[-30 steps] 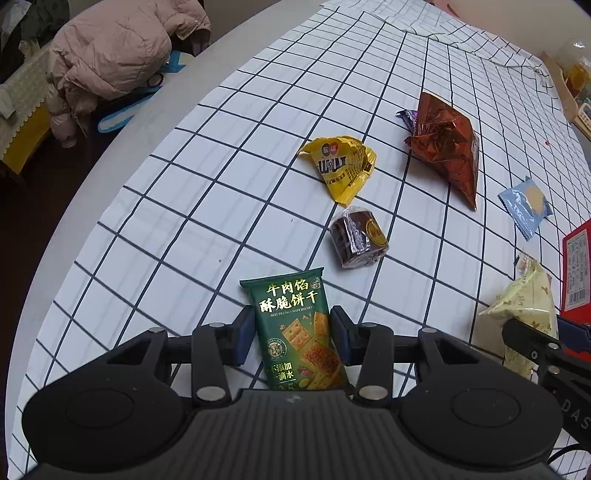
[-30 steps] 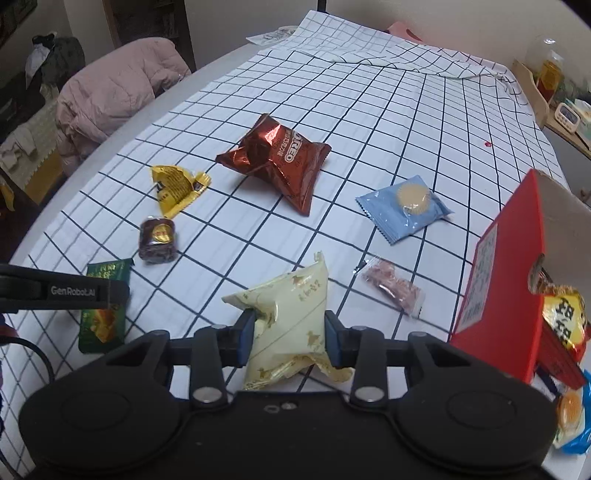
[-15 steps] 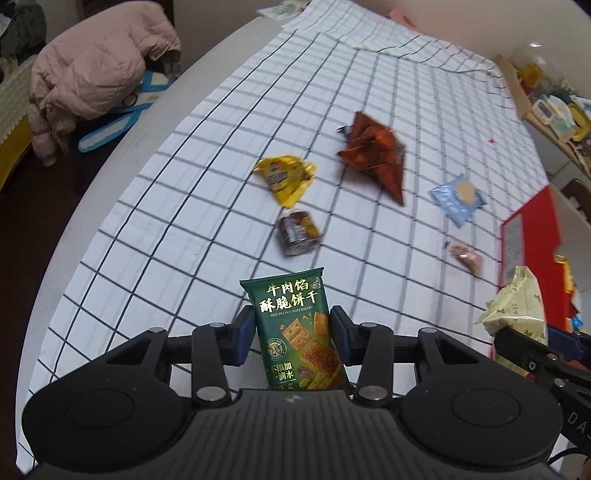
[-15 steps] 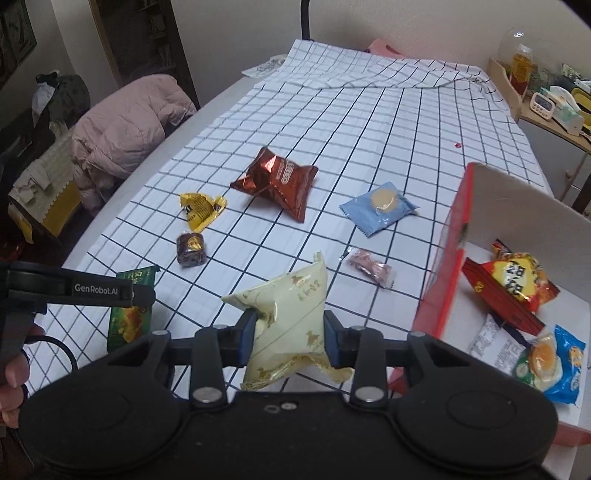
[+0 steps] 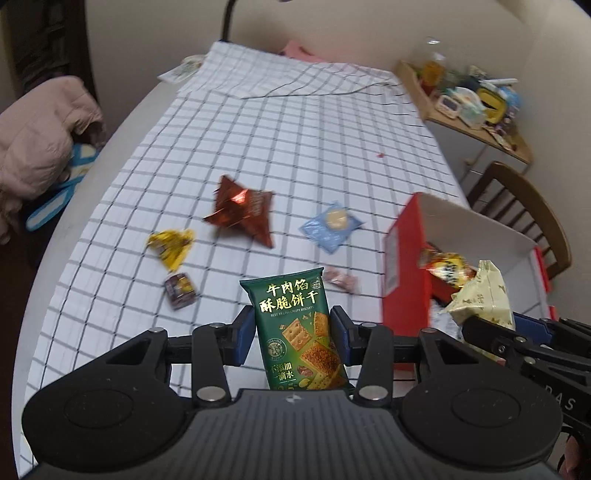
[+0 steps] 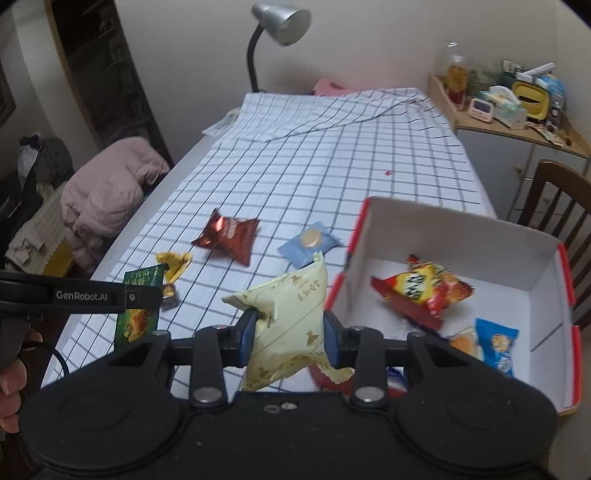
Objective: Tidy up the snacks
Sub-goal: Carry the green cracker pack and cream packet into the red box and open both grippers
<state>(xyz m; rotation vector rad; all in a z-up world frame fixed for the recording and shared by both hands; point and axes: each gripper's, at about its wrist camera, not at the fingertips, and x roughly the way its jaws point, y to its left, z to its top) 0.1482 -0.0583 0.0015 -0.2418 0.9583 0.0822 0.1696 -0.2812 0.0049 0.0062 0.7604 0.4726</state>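
Observation:
My left gripper (image 5: 291,328) is shut on a green biscuit packet (image 5: 295,325), held upright above the checked tablecloth. My right gripper (image 6: 290,332) is shut on a pale yellow pouch (image 6: 291,314), raised beside the red box (image 6: 461,240). In the left wrist view the pale yellow pouch (image 5: 480,295) hangs at the right, over the red box (image 5: 404,266). The box's white inside holds several snack packs, among them an orange-red bag (image 6: 421,286) and a blue pack (image 6: 496,341). On the cloth lie a red-brown bag (image 5: 243,212), a yellow wrapper (image 5: 171,243), a dark small cake (image 5: 180,290), a blue biscuit pack (image 5: 330,225) and a pink sweet (image 5: 341,278).
A grey desk lamp (image 6: 277,29) stands at the table's far end. A wooden chair (image 6: 561,203) sits behind the box, and a cluttered shelf (image 6: 509,103) is at the far right. A pink jacket (image 6: 107,184) lies on a seat left of the table.
Both grippers have risen and swung right towards the red box, each keeping its packet. The box's inside has come into the right wrist view, and the table snacks look farther away.

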